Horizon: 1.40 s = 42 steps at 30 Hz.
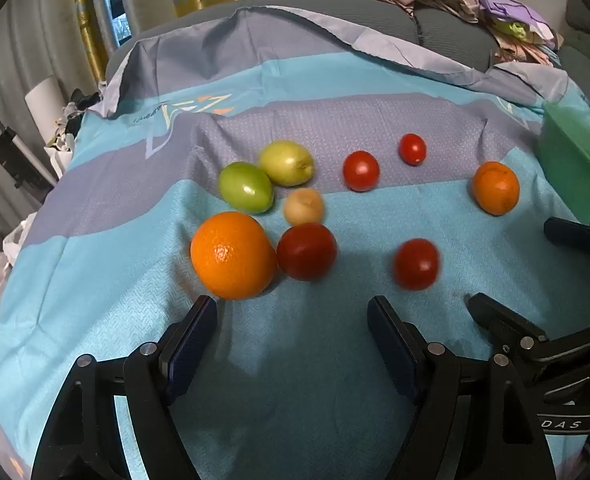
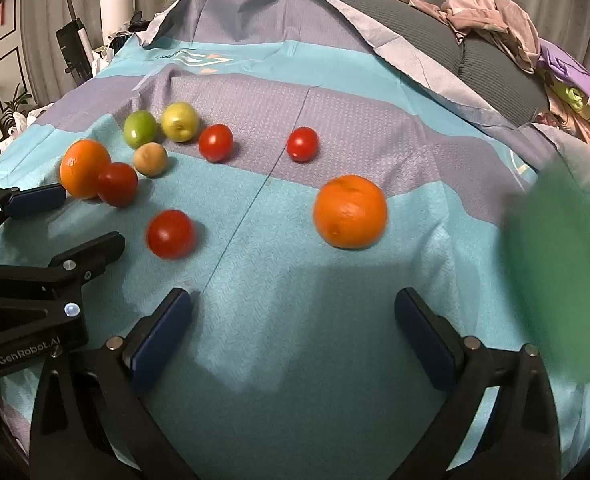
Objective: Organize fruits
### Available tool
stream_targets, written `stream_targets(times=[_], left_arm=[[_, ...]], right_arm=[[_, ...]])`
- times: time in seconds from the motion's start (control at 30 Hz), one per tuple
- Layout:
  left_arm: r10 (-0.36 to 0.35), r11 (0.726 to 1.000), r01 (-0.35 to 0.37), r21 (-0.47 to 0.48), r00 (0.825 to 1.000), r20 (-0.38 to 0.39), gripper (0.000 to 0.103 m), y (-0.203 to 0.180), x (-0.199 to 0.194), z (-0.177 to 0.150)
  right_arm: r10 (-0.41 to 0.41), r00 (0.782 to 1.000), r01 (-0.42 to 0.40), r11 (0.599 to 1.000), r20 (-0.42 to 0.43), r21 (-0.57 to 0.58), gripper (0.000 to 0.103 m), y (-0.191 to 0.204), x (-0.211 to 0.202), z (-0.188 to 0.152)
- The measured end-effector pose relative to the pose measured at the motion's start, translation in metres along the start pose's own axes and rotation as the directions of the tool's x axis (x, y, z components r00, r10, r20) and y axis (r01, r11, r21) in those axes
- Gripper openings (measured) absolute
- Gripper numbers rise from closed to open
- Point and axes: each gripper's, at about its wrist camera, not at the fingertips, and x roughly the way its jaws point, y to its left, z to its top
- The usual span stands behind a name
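Observation:
Loose fruit lies on a blue and grey striped cloth (image 1: 107,280). A large orange (image 1: 233,256) touches a dark red tomato (image 1: 307,252) just ahead of my left gripper (image 1: 291,316), which is open and empty. Behind them sit a green fruit (image 1: 246,187), a yellow-green fruit (image 1: 286,162) and a small tan fruit (image 1: 304,206). Several red tomatoes are scattered, one at mid-right (image 1: 415,264). My right gripper (image 2: 295,304) is open and empty, with a second orange (image 2: 350,212) ahead of it to the right and a red tomato (image 2: 171,234) to its left.
A green container (image 2: 563,272), blurred, stands at the cloth's right edge. A pile of clothes (image 1: 475,4) lies at the back right on a grey cushion. Each gripper shows in the other's view, the left gripper (image 2: 91,218) close beside the right one. Clutter stands past the cloth's left edge.

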Motion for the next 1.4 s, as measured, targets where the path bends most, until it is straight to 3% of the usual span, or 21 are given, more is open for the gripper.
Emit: stream_targets(times=[1.4], left_arm=[[0.001,1.0,-0.001,-0.003,1.0,-0.005,0.078,-0.0001,0.0,-0.0004]], right_arm=[[0.007,1.0,-0.007,1.0,0.003,0.006,0.102,-0.0005,0.0,0.0]])
